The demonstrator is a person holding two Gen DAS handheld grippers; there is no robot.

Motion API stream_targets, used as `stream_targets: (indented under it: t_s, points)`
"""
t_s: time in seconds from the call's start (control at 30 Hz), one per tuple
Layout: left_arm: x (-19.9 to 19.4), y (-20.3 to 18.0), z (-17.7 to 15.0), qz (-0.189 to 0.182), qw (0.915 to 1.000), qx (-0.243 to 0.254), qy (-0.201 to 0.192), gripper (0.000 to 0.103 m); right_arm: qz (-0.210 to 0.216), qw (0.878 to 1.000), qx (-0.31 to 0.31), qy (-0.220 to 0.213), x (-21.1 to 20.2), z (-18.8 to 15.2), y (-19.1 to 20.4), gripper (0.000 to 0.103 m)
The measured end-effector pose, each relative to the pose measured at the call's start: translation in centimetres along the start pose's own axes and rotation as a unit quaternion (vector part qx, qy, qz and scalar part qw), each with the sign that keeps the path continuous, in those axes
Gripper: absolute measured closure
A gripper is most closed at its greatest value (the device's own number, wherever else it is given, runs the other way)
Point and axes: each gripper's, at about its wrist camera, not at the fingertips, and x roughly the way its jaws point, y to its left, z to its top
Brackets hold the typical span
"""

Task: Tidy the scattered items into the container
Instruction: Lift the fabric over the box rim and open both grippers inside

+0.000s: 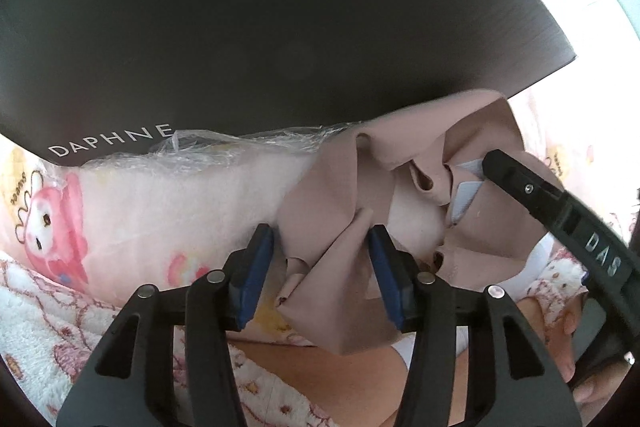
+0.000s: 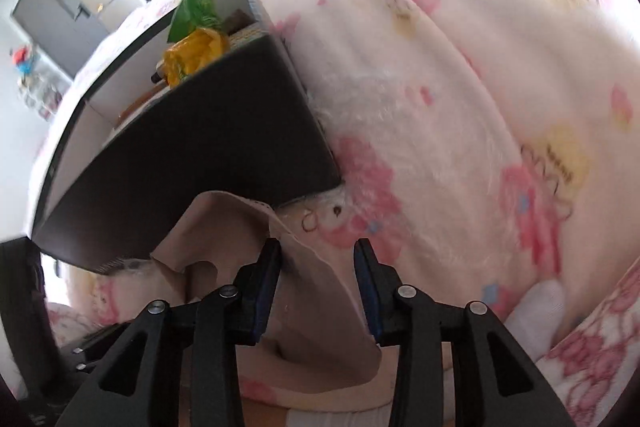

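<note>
Loosely crumpled beige cloth

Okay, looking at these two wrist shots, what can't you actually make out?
- Left wrist view: the dark box fills the top, hiding its inside.
- Right wrist view: items under the green and yellow wrappers are hidden by the box wall.
- Both views: the beige cloth is bunched; its kind is unclear.
</note>
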Motion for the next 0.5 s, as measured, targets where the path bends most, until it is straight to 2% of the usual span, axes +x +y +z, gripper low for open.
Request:
stream_targets:
  t_s: [0.1, 0.17, 0.2, 0.23, 0.27, 0.33, 0.4, 0.5]
  points:
    - [0.2, -0.2, 0.2, 0.012, 0.9999, 0.008, 0.007, 0.051, 0.000, 0.999, -0.031, 0.024, 1.1, -0.7, 0.9, 0.069]
    - [0.1, -0.4, 0.2, 0.021, 0.9996, 0.019, 0.009, 0.052, 0.047, 0.996, -0.019, 0.070, 2.2, -1.2, 0.7, 0.069]
    - [0.0, -0.5, 0.1, 0.026, 0.9993, 0.027, 0.009, 0.055, 0.089, 0.991, 0.005, 0.101, 2.9, -1.5, 0.2, 0.069]
    - [-0.1, -0.6, 0.0, 0.031, 0.9989, 0.035, 0.007, 0.070, 0.108, 0.987, 0.017, 0.115, 3.3, -1.7, -0.1, 0.070]
    - [-0.3, -0.7, -0.1, 0.033, 0.9986, 0.042, 0.005, 0.076, 0.122, 0.985, 0.025, 0.120, 3.3, -1.9, -0.4, 0.077]
    - [-0.9, -0.7, -0.3, 0.028, 0.9982, 0.052, -0.007, 0.094, 0.133, 0.986, 0.014, 0.101, 2.4, -1.9, -0.3, 0.080]
    - [-1.8, -0.5, -0.4, 0.020, 0.9983, 0.050, -0.021, 0.097, 0.146, 0.987, 0.004, 0.069, 0.9, -2.0, -0.2, 0.082]
    - [-4.5, 0.3, -0.8, -0.012, 0.9979, 0.041, -0.049, 0.098, 0.156, 0.987, -0.002, 0.029, -1.6, -2.0, -0.5, 0.086]
